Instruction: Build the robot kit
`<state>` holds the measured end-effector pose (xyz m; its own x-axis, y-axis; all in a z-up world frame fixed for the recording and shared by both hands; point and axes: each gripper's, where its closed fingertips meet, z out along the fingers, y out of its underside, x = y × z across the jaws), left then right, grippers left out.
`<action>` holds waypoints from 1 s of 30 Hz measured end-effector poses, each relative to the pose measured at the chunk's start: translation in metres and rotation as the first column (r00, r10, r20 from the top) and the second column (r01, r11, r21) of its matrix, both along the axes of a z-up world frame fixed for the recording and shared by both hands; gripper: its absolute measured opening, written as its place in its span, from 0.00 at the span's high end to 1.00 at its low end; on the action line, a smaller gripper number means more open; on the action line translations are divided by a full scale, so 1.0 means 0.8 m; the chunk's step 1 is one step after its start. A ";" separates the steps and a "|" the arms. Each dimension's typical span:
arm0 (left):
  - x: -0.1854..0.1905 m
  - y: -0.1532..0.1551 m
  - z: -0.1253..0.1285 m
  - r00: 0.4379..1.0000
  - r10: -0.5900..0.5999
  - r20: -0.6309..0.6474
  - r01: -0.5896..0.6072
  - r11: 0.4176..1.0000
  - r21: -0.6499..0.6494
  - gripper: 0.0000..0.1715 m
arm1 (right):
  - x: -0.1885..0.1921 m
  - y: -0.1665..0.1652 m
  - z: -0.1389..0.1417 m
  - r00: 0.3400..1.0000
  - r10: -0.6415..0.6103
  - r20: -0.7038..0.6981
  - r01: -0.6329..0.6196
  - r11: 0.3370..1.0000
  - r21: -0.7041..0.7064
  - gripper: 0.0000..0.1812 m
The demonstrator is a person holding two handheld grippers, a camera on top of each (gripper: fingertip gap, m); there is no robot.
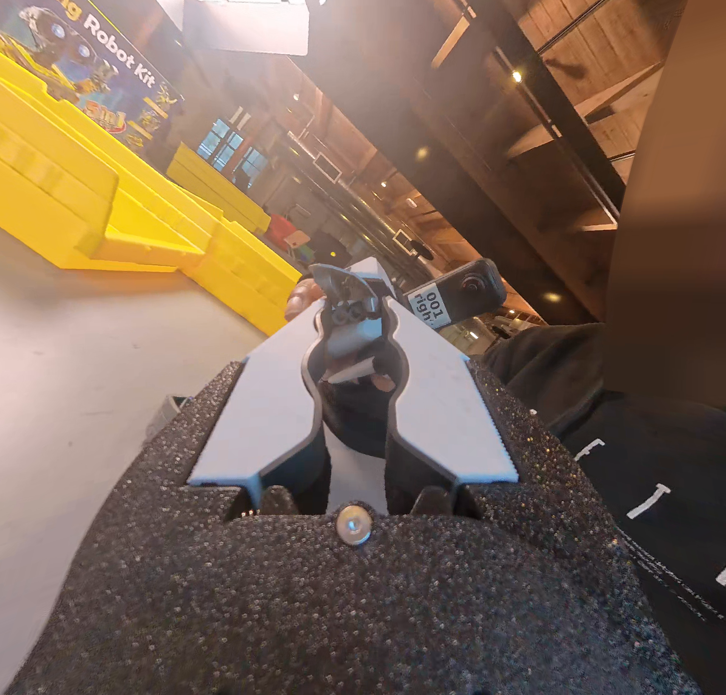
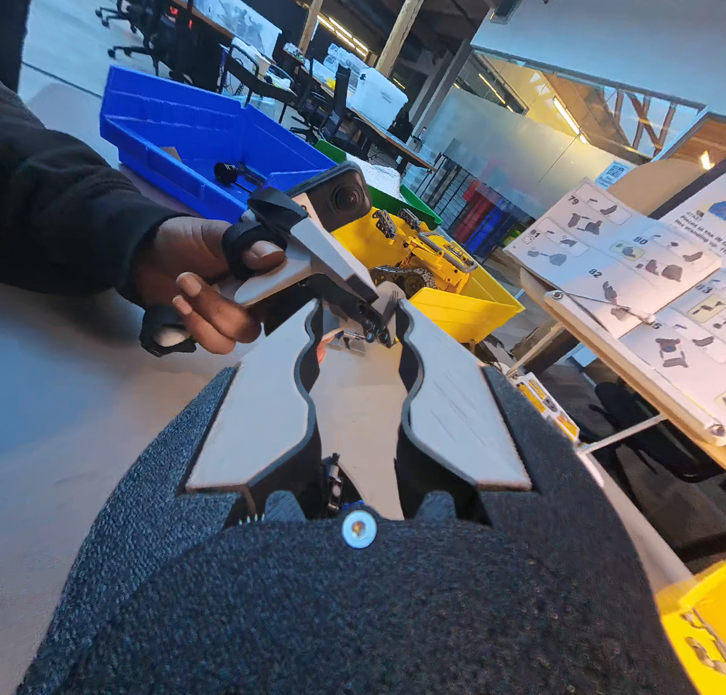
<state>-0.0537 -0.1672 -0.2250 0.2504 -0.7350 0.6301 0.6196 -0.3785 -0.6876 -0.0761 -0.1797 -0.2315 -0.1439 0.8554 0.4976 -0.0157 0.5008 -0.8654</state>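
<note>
Overall: both claws meet above the table [image 2: 78,401], tip to tip at the middle of each view, with a small grey-and-black part [image 1: 347,336] between them.
Left claw [image 1: 353,307]: nearly pressed together, pinching the small part at its tips; the part juts out past the fingertips.
Right claw [image 2: 359,310]: spread wide, its tips on either side of the part [image 2: 373,328]; whether either finger touches it, I cannot tell.
Hand [image 2: 188,275]: wraps the left tool's handle at left of the right wrist view, strapped in, one finger on the lever.
Why held so: the part seems to be kept up off the table so that both sides can be reached; that is my judgement.
Yellow bin [image 2: 463,310]: just behind the claws, carrying a yellow tracked model [image 2: 424,255]; probably kept close for reach.
Blue bin [image 2: 196,126]: upper left, farther back, a dark small item lying in it.
Booklet [image 2: 609,252]: right of frame, propped on a tilted stand, likely angled for reading.
Yellow trays [image 1: 118,204]: left of the left wrist view, with a printed box [image 1: 98,67] standing behind them.
</note>
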 end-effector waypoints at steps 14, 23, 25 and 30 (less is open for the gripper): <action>0.001 -0.006 0.007 0.985 -0.105 0.135 0.108 0.994 -0.012 0.86 | 0.007 0.004 0.011 0.998 -0.041 -0.042 0.046 0.988 0.150 0.91; -0.012 -0.003 -0.003 0.975 -0.151 0.162 0.169 0.980 -0.107 0.84 | 0.020 0.002 0.005 0.999 0.011 -0.033 0.003 0.920 0.391 0.92; -0.008 -0.006 -0.007 0.969 -0.191 0.156 0.212 0.967 -0.137 0.86 | 0.022 0.003 -0.003 1.000 0.000 -0.030 0.015 0.863 0.505 0.92; 0.001 -0.011 -0.013 0.968 -0.221 0.119 0.238 0.959 -0.154 1.00 | 0.024 -0.001 -0.016 1.000 0.022 -0.017 -0.006 0.777 0.630 0.92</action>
